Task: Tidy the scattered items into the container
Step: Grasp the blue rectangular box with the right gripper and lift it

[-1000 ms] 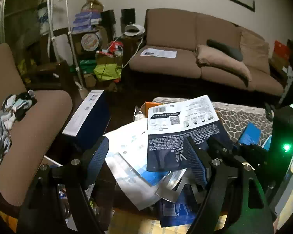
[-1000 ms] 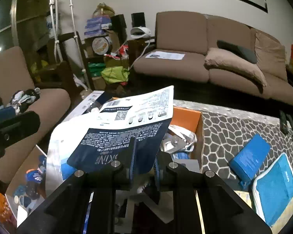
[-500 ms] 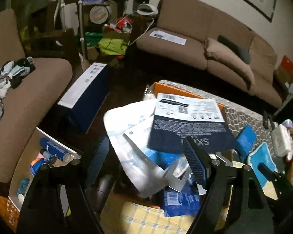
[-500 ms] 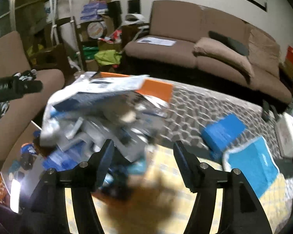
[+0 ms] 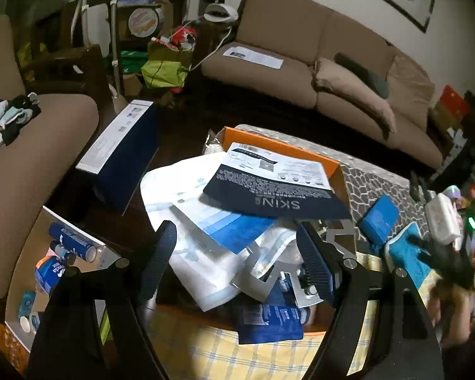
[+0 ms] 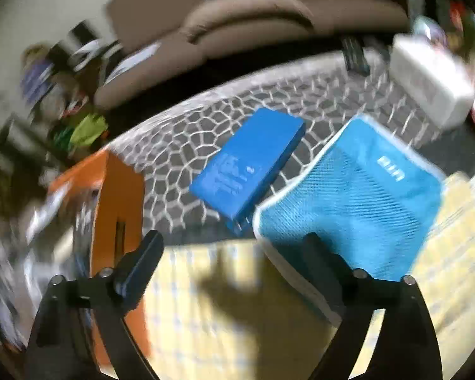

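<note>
Released navy packet point(image 5: 270, 190) is now lying atop orange box point(image 5: 335, 174).
Right gripper point(image 6: 234, 253) is swung toward blue box point(image 6: 250, 161) at 12 o'clock, jaws apart; left gripper point(image 5: 237, 259) is spread, empty.

"SKIN" is printed in white on the dark navy packet point(image 5: 270, 190) atop the orange box's point(image 5: 335, 174) contents.

The orange box point(image 5: 334, 172) looks like matt cardboard, stuffed with glossy plastic packets: a dark navy one point(image 5: 269, 190) with a slick sheen and white ones point(image 5: 180, 190) that crinkle. A bare metal bracket point(image 5: 262, 278) sits among them, dull grey. The blue pouch point(image 6: 357, 199) is mesh cloth (white trim around the edge). The small blue box point(image 6: 250, 161) is smooth card. The sofa point(image 5: 300, 63) is soft brown fabric, the tablecloth point(image 6: 205, 316) woven check.
</note>
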Motion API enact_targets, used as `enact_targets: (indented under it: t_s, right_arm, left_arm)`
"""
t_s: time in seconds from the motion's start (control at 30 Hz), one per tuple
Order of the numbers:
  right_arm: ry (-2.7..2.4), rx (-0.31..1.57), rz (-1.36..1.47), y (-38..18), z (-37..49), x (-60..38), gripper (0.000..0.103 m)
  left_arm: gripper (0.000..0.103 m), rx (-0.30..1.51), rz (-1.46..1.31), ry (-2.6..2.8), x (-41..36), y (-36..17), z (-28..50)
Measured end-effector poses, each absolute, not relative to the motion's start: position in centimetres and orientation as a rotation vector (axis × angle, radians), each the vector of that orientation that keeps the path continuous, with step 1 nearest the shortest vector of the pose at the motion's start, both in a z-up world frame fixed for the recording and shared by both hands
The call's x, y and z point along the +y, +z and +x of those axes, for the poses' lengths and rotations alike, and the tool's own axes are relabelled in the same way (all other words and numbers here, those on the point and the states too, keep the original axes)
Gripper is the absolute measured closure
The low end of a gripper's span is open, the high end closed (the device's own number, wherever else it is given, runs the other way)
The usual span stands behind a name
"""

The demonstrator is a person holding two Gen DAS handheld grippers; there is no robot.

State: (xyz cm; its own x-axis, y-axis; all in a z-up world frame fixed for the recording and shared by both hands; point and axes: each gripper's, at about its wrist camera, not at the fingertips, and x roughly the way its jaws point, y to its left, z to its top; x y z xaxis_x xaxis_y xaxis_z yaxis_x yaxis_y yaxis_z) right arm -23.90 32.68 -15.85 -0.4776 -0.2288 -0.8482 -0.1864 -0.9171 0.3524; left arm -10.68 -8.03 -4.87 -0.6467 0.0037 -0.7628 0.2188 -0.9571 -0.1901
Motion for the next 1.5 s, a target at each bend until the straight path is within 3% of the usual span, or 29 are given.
enact_targets:
  t_s: [0.13,0.4,0.47,0.5,0.67,0.8,0.83,0.9,1.0,1.1,1.33,1.37,1.4,1.5]
  right_arm:
    - [-2.595,-0.701,1.776,-18.2,-29.7,31.5,0.004]
    - [-2.600,-0.479,2.128,-23.4,-34.2,29.2,0.003]
    - [-2.592,-0.488,2.124,-24.1,-33.7,29.5,0.006]
    - [-2.630,-0.436,2.092,-23.7,-33.3,29.4,0.014]
    - [-2.607,-0.424,1.984,-22.5,-30.1,29.8,0.017]
    - [-2.661,-0.383,1.777,-17.9,-26.0,29.0,0.020]
    - [-2.648,-0.346,1.713,-16.5,-24.8,28.1,0.027]
    - [-2.578,-0.318,1.588,-13.4,-22.9,25.7,0.064]
    - [-2.445,-0.211,1.527,-11.1,-20.7,21.3,0.056]
    - [-2.438,-0.121,1.586,-12.6,-22.1,18.8,0.053]
    - [-2.440,-0.289,1.689,-16.1,-23.3,22.9,0.053]
    - [-2.448,-0.269,1.680,-16.4,-23.2,23.1,0.059]
    - [-2.444,-0.274,1.657,-16.5,-23.0,23.5,0.080]
    - [-2.433,-0.296,1.620,-16.4,-22.0,24.5,0.080]
  left_arm:
    - [0.027,0.364,1.273,-2.730,-7.1,-5.0,-10.8]
    - [0.027,0.281,1.265,-2.752,-5.3,-5.1,-10.7]
    - [0.027,0.280,1.274,-2.744,-5.3,-5.2,-10.9]
    - [0.027,0.289,1.275,-2.744,-5.4,-5.2,-10.9]
    - [0.027,0.317,1.256,-2.748,-6.2,-4.8,-10.7]
    - [0.027,0.382,1.230,-2.734,-7.8,-4.3,-10.5]
    - [0.027,0.398,1.221,-2.724,-8.3,-4.2,-10.5]
    - [0.027,0.443,1.208,-2.693,-9.6,-4.2,-10.5]
    - [0.027,0.523,1.194,-2.646,-11.5,-4.5,-10.4]
    - [0.028,0.559,1.215,-2.625,-12.4,-5.0,-10.3]
    - [0.027,0.582,1.204,-2.631,-12.9,-4.5,-10.1]
    - [0.027,0.572,1.208,-2.632,-12.7,-4.5,-10.2]
    - [0.027,0.567,1.218,-2.631,-12.6,-4.6,-10.4]
    - [0.028,0.557,1.234,-2.633,-12.1,-4.8,-10.5]
